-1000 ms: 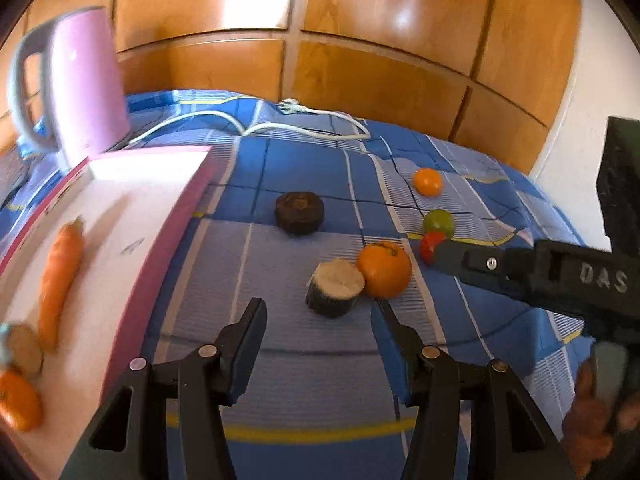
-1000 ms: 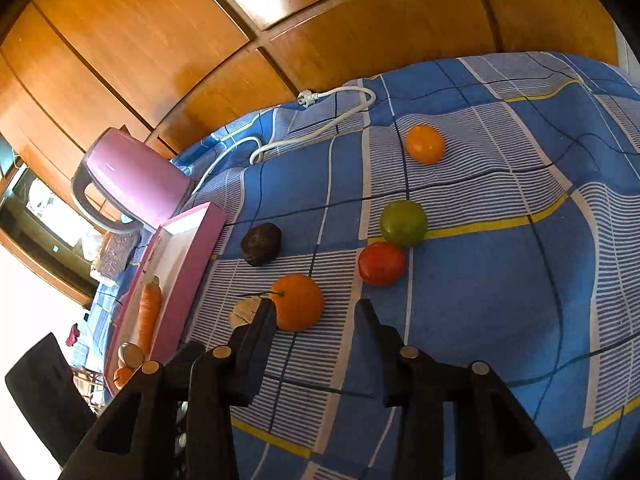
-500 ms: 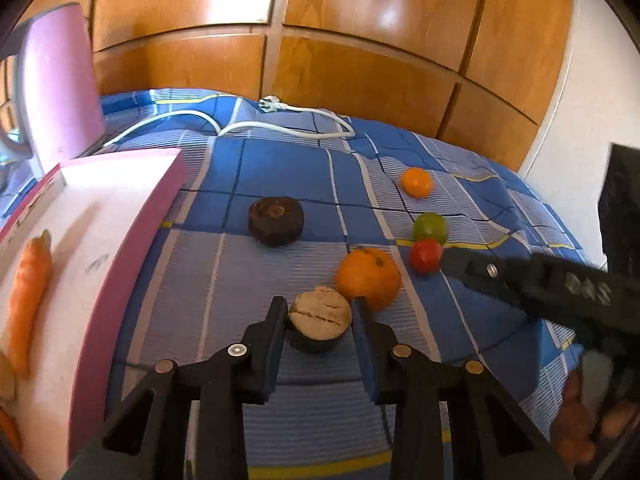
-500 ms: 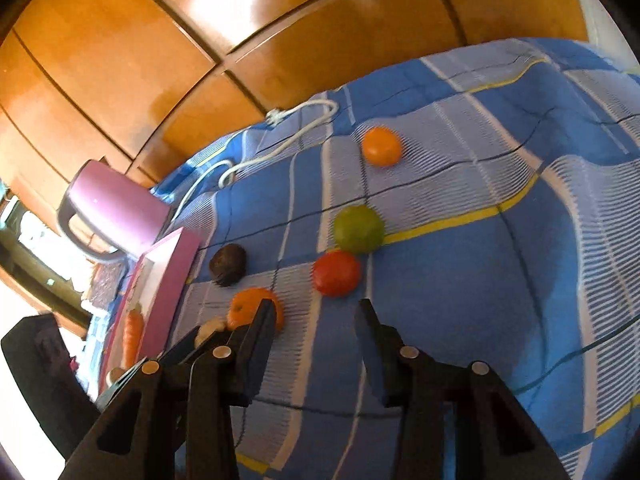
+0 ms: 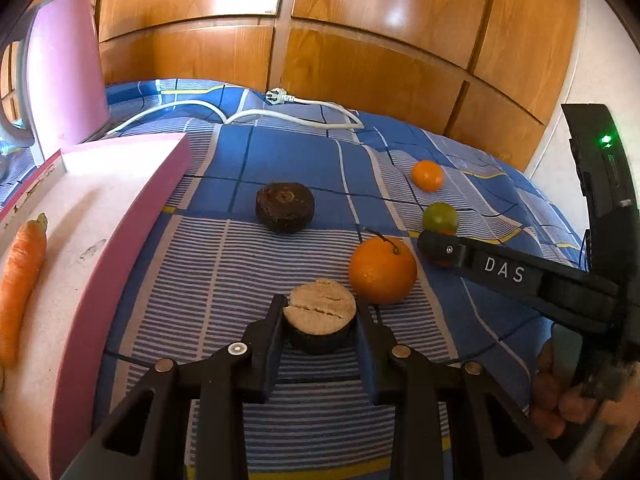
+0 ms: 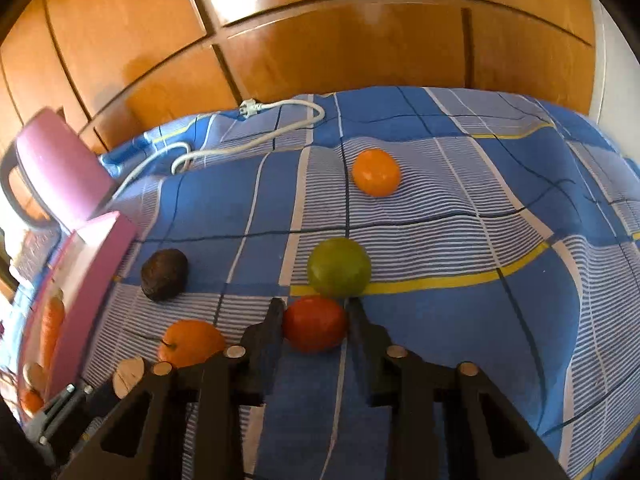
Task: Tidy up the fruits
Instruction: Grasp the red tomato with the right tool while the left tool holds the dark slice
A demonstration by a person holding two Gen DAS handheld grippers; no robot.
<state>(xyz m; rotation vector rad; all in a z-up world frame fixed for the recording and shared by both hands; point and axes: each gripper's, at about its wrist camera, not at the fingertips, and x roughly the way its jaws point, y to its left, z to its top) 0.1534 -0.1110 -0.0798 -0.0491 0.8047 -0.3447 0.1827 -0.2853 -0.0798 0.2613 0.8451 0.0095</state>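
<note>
My left gripper (image 5: 320, 316) is shut on a cut dark-skinned fruit half (image 5: 322, 312) with a pale beige face, low on the blue checked cloth. An orange with a stem (image 5: 382, 270) sits just right of it and a whole dark fruit (image 5: 285, 207) lies beyond. My right gripper (image 6: 314, 316) has its fingers around a red tomato (image 6: 315, 322), touching both sides. A green fruit (image 6: 339, 267) lies just behind it and a small orange (image 6: 376, 172) farther back. The right gripper also shows in the left wrist view (image 5: 440, 248).
A pink-rimmed white tray (image 5: 120, 216) on the left holds a carrot (image 5: 20, 276) and other pieces. A pink kettle (image 5: 60, 72) stands behind it. A white power cord (image 5: 280, 114) lies at the back before wooden cabinet doors.
My left gripper moved forward and closed on the cut fruit half. My right gripper moved right and forward from the orange and closed around the red tomato.
</note>
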